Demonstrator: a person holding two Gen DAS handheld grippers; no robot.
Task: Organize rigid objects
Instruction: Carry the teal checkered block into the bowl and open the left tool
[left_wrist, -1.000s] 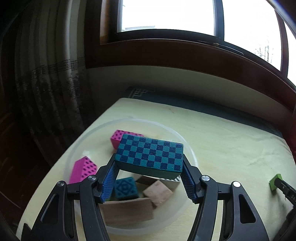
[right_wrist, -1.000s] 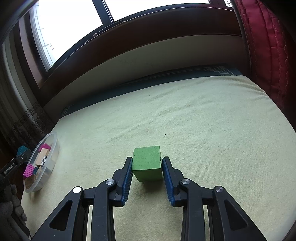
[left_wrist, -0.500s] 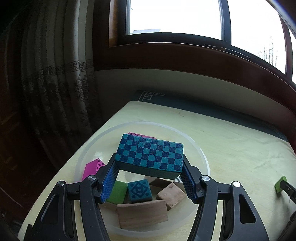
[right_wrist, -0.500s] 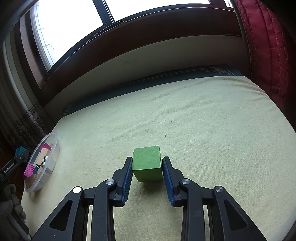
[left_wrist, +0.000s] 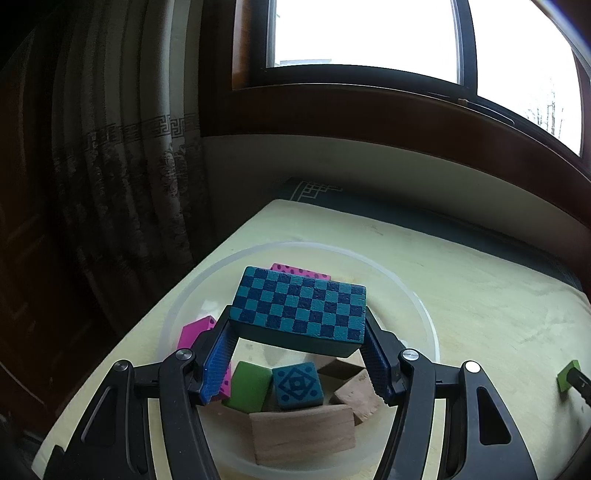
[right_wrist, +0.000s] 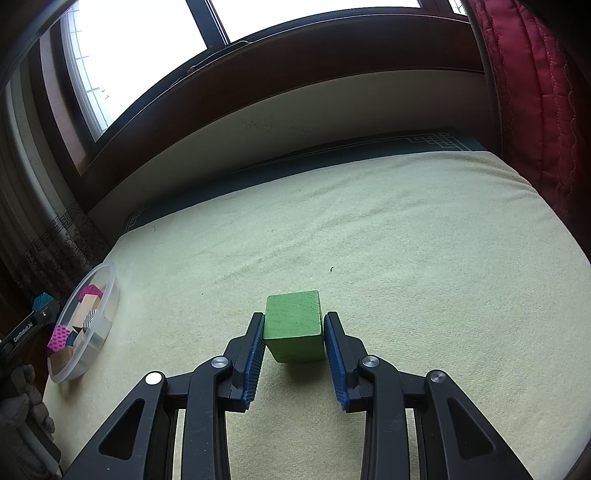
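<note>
Two grippers, each with a block.
Left gripper (left_wrist: 297, 354) clamps the checkered block (left_wrist: 300, 312), now carried over the bowl (left_wrist: 424, 317), ready to drop. Right gripper (right_wrist: 294, 341) flanks the green cube (right_wrist: 293, 325) on the mat (right_wrist: 406, 240) unmoved, seemingly touching.

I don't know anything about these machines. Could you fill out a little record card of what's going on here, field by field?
Setting: pale green cloth surface beneath a window
Left gripper: shut on checkered teal block, held above clear bowl
Right gripper: closed against green cube resting on the cloth
Bowl contents: pink dotted blocks, plain wooden blocks, a green block, a teal patterned cube
</note>
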